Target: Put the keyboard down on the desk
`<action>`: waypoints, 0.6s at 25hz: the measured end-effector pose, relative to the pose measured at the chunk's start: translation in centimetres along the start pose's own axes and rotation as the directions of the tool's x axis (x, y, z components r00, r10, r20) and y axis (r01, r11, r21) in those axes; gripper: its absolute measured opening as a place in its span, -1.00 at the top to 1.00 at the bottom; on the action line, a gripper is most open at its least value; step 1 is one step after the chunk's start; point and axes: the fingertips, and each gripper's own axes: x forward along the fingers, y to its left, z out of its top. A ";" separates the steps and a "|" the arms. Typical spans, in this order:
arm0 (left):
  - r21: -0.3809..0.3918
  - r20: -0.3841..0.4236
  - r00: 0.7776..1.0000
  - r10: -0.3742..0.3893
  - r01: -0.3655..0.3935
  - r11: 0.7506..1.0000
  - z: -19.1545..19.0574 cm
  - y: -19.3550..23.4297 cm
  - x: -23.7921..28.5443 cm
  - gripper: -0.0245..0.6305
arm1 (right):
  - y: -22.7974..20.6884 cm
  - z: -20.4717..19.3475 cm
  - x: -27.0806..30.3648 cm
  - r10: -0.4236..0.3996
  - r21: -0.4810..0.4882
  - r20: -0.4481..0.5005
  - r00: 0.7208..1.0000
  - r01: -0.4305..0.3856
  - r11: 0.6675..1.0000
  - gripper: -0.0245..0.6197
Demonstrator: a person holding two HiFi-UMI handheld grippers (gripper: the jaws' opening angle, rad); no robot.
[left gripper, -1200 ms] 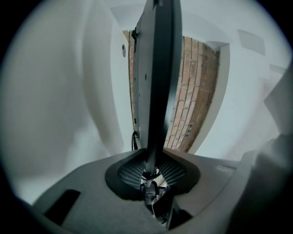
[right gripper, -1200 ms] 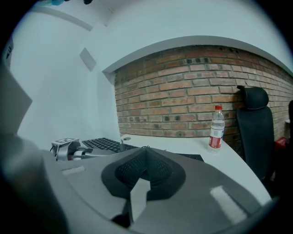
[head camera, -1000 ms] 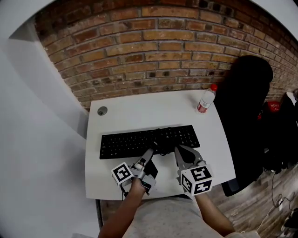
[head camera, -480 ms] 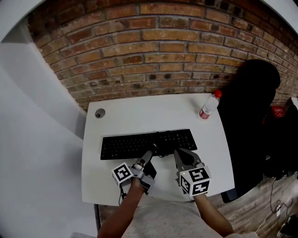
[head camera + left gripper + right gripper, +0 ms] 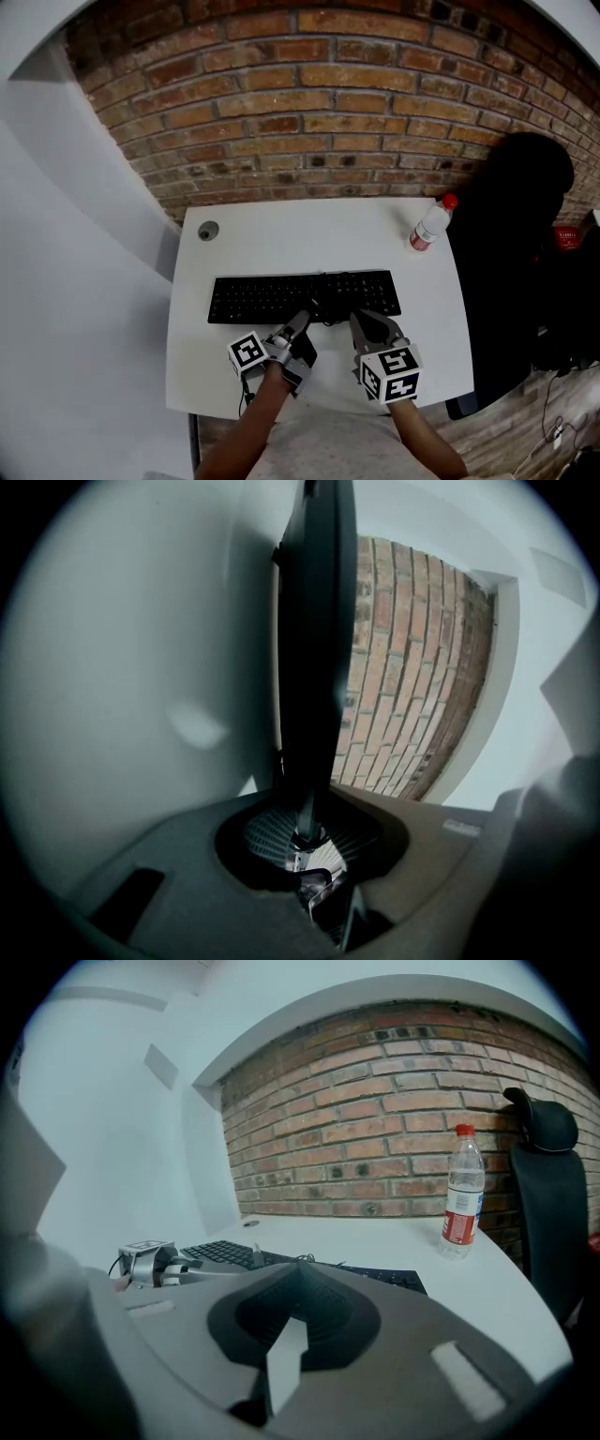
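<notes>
The left gripper (image 5: pixel 305 832) has its two jaws shut tight on the near edge of the keyboard (image 5: pixel 314 649). In the left gripper view the keyboard shows edge-on as one dark strip that runs up from the jaws. The white desk (image 5: pixel 141 667) is right beside it. It looks like the keyboard lies flat on the desk, but this view is too dark at the edge to be sure.

The right gripper (image 5: pixel 298 1269) has its two jaws pressed together. Its tip sits at the front edge of the keyboard (image 5: pixel 375 1276), and nothing shows between the jaws.

From the head view, the left gripper (image 5: pixel 298 323) and the right gripper (image 5: pixel 361 323) are side by side at the keyboard's near edge, a little right of its middle. Each one has one cube with square marks, so there are two cubes (image 5: pixel 246 352).

There is one keyboard (image 5: pixel 281 295). It is black and long, and it lies across the middle of the desk (image 5: pixel 309 239).

There is one bottle (image 5: pixel 427 228) with a red cap. It stands up at the far right corner of the desk, well apart from the keyboard. One small round hole (image 5: pixel 207 230) is in the far left corner.

One black chair (image 5: pixel 511 234) stands just beside the desk on the right. One brick wall (image 5: pixel 309 103) is behind the desk.
</notes>
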 end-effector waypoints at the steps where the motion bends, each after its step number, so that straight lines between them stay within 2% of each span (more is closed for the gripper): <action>1: -0.004 0.002 1.000 0.002 -0.002 1.000 0.1 0.1 0.0 0.68 | 0.1 -0.1 0.0 0.001 0.001 -0.001 1.000 -0.001 1.000 0.90; 11: -0.090 0.060 0.995 0.074 -0.068 0.994 0.5 1.9 -0.7 0.69 | 0.7 -0.9 -0.4 0.003 0.020 -0.007 1.000 -0.003 1.000 0.90; 15: -0.137 0.092 0.991 0.096 -0.083 0.987 0.6 2.1 -0.8 0.54 | 0.8 -1.2 -0.5 0.000 0.026 -0.006 1.000 0.000 1.000 0.90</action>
